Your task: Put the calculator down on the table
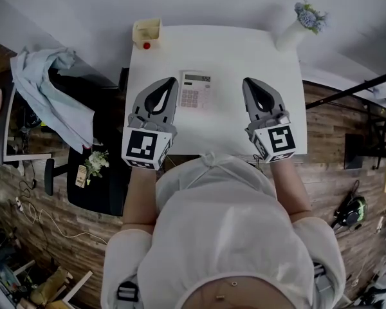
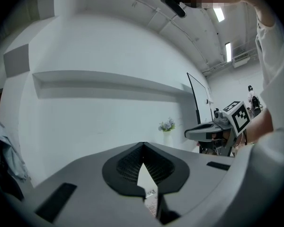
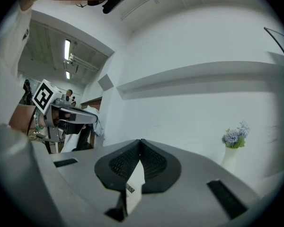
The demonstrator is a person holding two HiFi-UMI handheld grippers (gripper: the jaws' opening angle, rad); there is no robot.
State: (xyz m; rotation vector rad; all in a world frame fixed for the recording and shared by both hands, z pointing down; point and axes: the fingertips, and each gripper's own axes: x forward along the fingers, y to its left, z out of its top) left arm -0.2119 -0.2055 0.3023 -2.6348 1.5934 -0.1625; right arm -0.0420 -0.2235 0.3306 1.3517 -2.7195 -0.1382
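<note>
- White table (image 1: 225, 134) on a wood-plank floor (image 1: 328, 140), seen from above, with a person in a pale top leaning over its near edge.
- Lying flat near the table's middle is the calculator (image 1: 196, 89), display end away from the person, held by neither tool.
- On its left, the left gripper (image 1: 171, 85) is clenched with nothing between its jaws; its tip is just beside the calculator's left edge.
- To its right and clear of it, the right gripper (image 1: 249, 85) is also clenched and empty.
- A yellow box (image 1: 147, 32) stands at the far left corner and a white vase of pale flowers (image 1: 301, 26) at the far right.
- Left of the table, a light blue cloth (image 1: 48, 85) is draped over dark furniture.
</note>
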